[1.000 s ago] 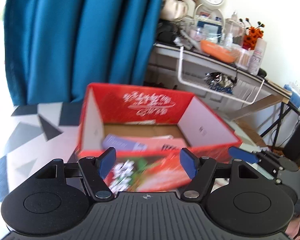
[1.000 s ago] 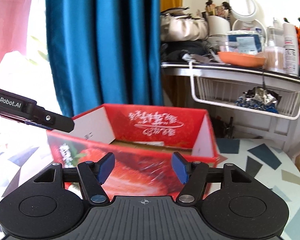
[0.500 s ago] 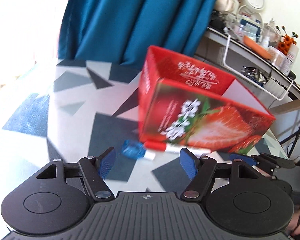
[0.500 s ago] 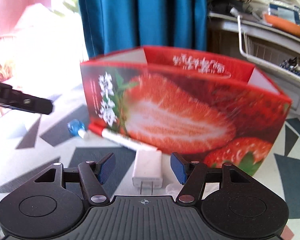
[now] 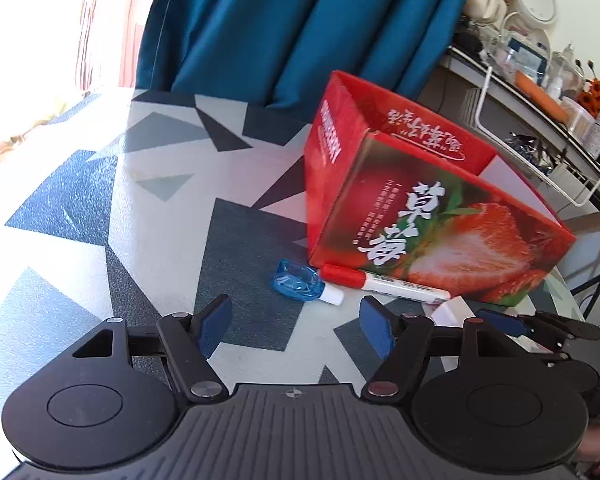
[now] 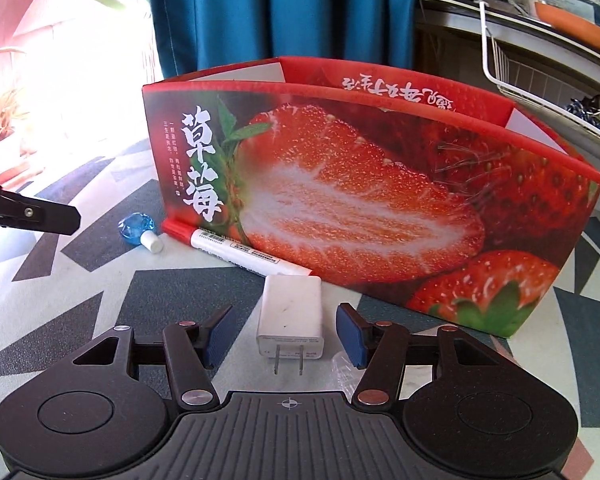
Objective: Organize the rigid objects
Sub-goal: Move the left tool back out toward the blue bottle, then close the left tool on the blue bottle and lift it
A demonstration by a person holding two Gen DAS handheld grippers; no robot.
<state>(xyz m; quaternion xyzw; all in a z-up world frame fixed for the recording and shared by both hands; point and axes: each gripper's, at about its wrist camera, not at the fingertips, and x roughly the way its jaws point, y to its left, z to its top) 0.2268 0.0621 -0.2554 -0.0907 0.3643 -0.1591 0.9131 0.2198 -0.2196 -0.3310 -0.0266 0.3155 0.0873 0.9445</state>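
Left gripper [image 5: 296, 330] fingers apart; right gripper [image 6: 286, 334] fingers closing, both angled downward.

The box [image 6: 364, 200] is red with a strawberry print and white characters. Before it lie a white marker [image 6: 236, 250] with a red cap, a white charger [image 6: 290, 320] and a clear blue trinket [image 6: 136, 229]. The table [image 5: 100, 208] bears grey, dark and white triangles. Behind the box, the curtain [image 5: 292, 24] is teal.
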